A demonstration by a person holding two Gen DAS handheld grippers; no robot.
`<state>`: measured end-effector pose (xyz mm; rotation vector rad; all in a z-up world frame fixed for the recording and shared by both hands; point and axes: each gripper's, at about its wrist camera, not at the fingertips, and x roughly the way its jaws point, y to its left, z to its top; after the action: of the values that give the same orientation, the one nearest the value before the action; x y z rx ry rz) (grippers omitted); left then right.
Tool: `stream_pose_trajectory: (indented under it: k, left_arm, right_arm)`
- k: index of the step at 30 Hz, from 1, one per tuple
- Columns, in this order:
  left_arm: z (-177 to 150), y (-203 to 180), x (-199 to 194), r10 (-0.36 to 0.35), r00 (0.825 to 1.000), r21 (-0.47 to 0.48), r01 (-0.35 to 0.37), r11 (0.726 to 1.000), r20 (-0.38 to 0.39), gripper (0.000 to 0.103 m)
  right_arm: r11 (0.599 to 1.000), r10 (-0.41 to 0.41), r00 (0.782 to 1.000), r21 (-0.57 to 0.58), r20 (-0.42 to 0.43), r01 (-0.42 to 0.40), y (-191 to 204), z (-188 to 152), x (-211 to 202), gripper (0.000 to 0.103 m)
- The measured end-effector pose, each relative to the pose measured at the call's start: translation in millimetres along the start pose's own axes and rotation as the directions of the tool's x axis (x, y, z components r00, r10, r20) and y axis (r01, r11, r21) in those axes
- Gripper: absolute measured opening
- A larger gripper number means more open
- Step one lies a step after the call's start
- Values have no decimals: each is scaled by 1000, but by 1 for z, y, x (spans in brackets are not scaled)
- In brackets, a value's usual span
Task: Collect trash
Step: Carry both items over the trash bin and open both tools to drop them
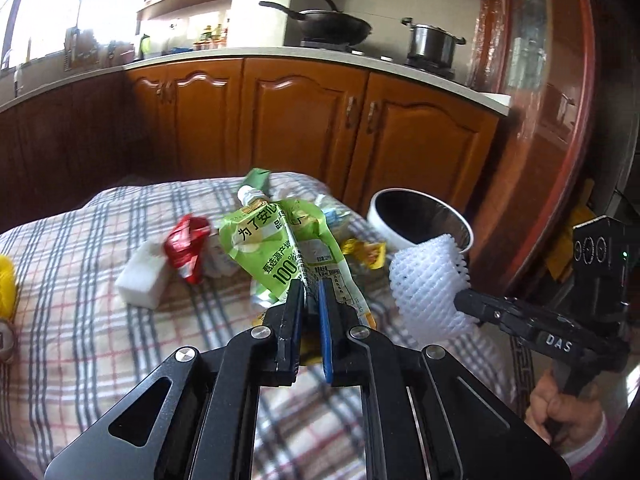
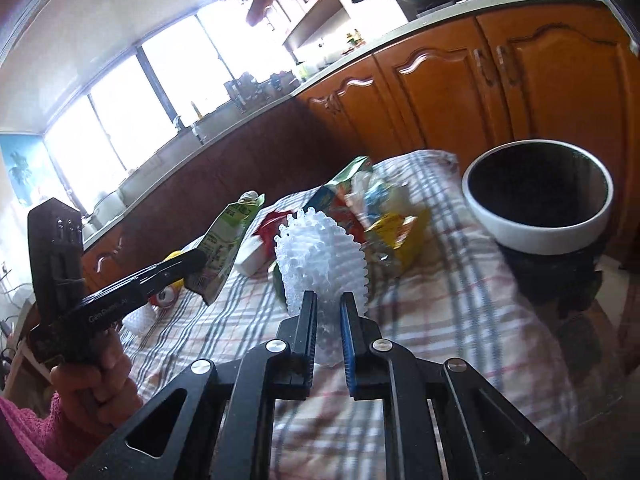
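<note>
Trash lies heaped on the bench's plaid cloth, and in the left wrist view we see our left gripper with its fingers clamped on a green spouted pouch, lifted above the pile. Beside it, our right gripper pinches a white foam net near the white-rimmed bin. In the right wrist view, our right gripper has its fingers closed on the foam net, with the pile behind it and the bin to the right; on the left, the left gripper holds the pouch above the cloth.
</note>
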<state>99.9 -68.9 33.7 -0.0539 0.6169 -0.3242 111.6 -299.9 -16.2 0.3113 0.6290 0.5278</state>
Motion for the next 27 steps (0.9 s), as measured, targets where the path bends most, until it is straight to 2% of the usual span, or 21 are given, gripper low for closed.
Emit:
stream_pose_trajectory:
  k: [6, 8, 13, 27]
  left_arm:
    - [15, -35, 26, -61, 998, 56, 62, 997, -16, 7]
    - [19, -47, 37, -82, 996, 75, 83, 994, -24, 7]
    - [30, -71, 59, -120, 992, 105, 123, 987, -39, 7]
    - [56, -120, 137, -183, 977, 149, 198, 969, -110, 7]
  right_arm:
    - [997, -69, 997, 43, 43, 67, -32, 16, -13, 11]
    - [991, -120, 991, 71, 64, 115, -53, 27, -21, 11]
    - [979, -184, 979, 104, 86, 175, -82, 44, -31, 11]
    - [941, -318, 947, 136, 35, 311, -136, 77, -13, 12]
